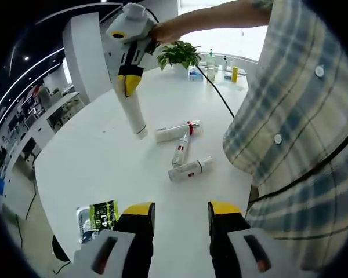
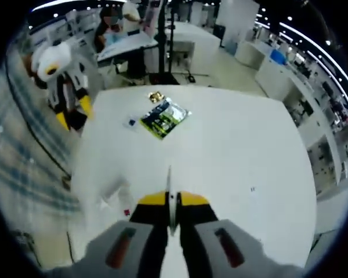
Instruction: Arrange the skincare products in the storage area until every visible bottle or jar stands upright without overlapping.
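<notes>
A slim white plastic tube [image 1: 135,112] is held clamped in the right hand-held gripper [image 1: 129,87], its long axis running forward from the jaws and raised above the white desk [image 1: 93,168]. Three further smooth white bottles [image 1: 182,152] are seen lying flat just beyond and below its tip, well ahead of the left hand-held gripper [image 1: 181,214], whose jaws stand apart and empty. The right is judged nearer; a glossy green packet [image 1: 100,217] lies beside the left jaws.

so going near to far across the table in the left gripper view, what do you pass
left gripper with its jaws apart → green packet → nearest lying bottle → bottle with the red band → potted plant → small bottles at the far edge
</notes>
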